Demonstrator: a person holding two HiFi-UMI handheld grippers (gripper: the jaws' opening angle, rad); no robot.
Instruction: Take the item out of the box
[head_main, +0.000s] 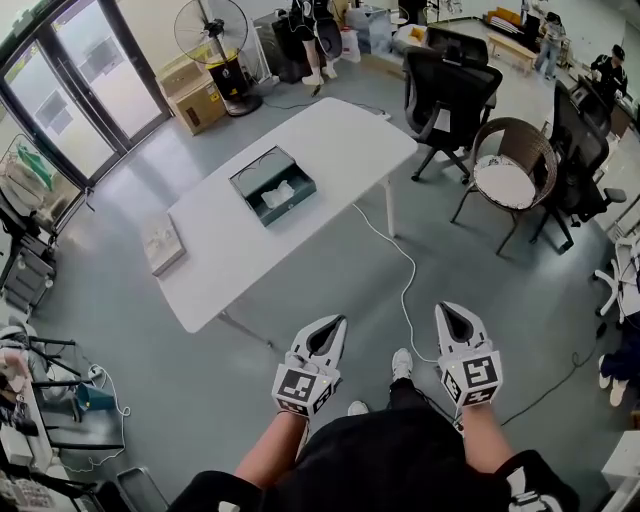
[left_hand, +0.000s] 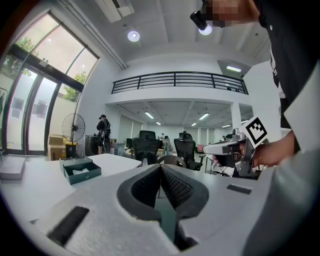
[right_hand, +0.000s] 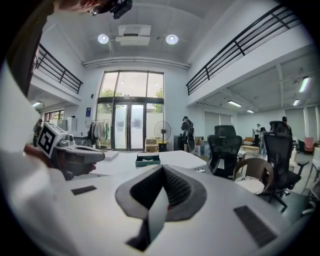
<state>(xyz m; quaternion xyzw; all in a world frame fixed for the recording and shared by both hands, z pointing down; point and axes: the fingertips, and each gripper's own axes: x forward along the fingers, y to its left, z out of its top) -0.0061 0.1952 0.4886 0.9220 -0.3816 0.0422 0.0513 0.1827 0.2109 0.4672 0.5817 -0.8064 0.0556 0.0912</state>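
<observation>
An open teal box (head_main: 272, 187) sits on the white table (head_main: 330, 135), well ahead of me, with a white item (head_main: 278, 193) lying inside it. The left gripper view shows the same box (left_hand: 80, 170) at far left, and the right gripper view shows the box (right_hand: 148, 159) small and far off. My left gripper (head_main: 335, 322) and right gripper (head_main: 447, 312) hover side by side over the floor, short of the table. Both are shut with nothing between the jaws. The left gripper (left_hand: 161, 167) and right gripper (right_hand: 162, 170) each show tips pressed together.
A flat white box (head_main: 163, 243) lies on the table's left end. A white cable (head_main: 400, 270) trails across the floor between me and the table. Black office chairs (head_main: 447, 92) and a wicker chair (head_main: 510, 170) stand to the right. A fan (head_main: 215, 40) and cardboard boxes (head_main: 195, 95) stand beyond the table.
</observation>
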